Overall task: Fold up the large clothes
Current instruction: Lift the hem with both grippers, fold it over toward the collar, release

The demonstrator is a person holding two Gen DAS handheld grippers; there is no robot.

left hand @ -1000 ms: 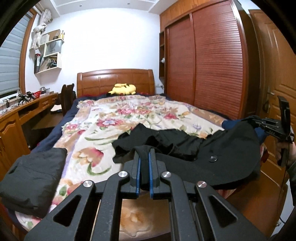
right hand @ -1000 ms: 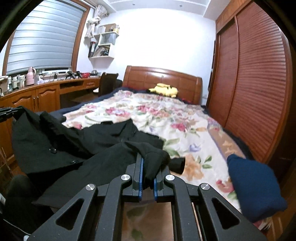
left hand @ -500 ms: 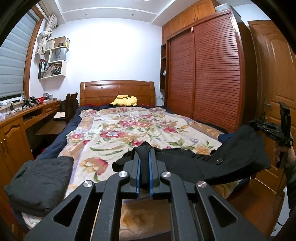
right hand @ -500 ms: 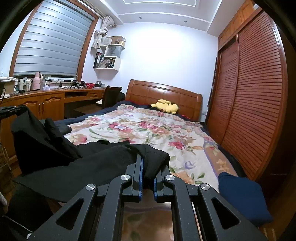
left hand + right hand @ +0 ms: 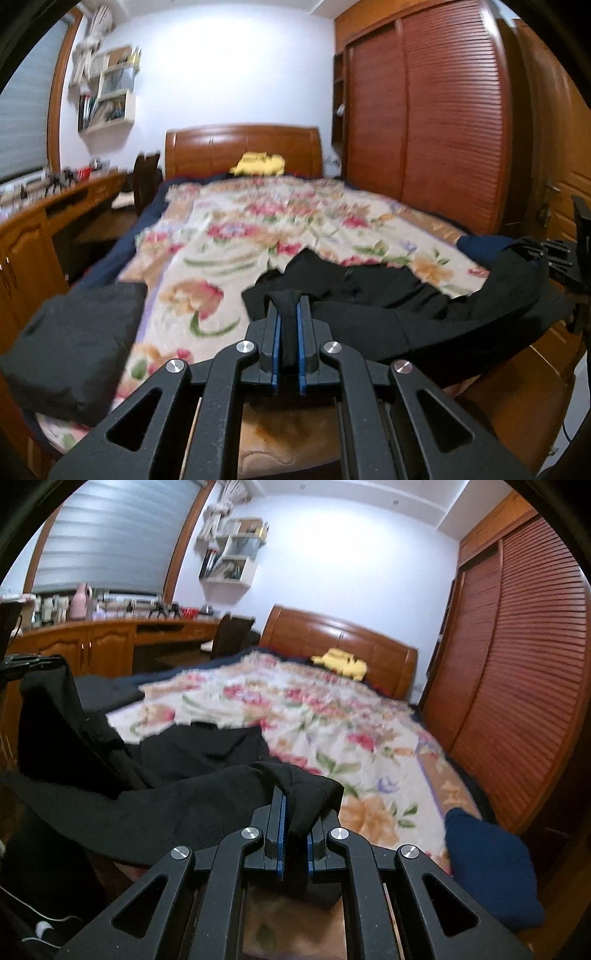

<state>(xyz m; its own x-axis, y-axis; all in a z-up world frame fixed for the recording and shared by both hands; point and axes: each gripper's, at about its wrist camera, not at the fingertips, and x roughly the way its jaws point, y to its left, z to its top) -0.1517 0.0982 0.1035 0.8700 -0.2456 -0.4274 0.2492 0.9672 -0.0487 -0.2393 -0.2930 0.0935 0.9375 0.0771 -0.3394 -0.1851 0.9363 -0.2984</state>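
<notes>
A large black coat point(image 5: 388, 299) is stretched between my two grippers over the foot of the bed, its far part lying on the floral bedspread point(image 5: 258, 229). My left gripper point(image 5: 289, 306) is shut on one edge of the coat. My right gripper point(image 5: 294, 805) is shut on the other edge of the coat point(image 5: 184, 794). Each gripper shows in the other's view: the right gripper point(image 5: 554, 254) at the right edge, the left gripper point(image 5: 22, 662) at the left edge.
A folded dark grey garment point(image 5: 74, 339) lies at the bed's near left corner. A folded navy garment point(image 5: 487, 864) lies at its near right corner. A yellow plush toy point(image 5: 258, 164) sits by the headboard. A wardrobe point(image 5: 443, 129) stands right, a desk point(image 5: 110, 642) left.
Both grippers have come down and forward toward the bed with the coat. More of the coat rests on the bedspread than half a second ago. The views are blurred by motion.
</notes>
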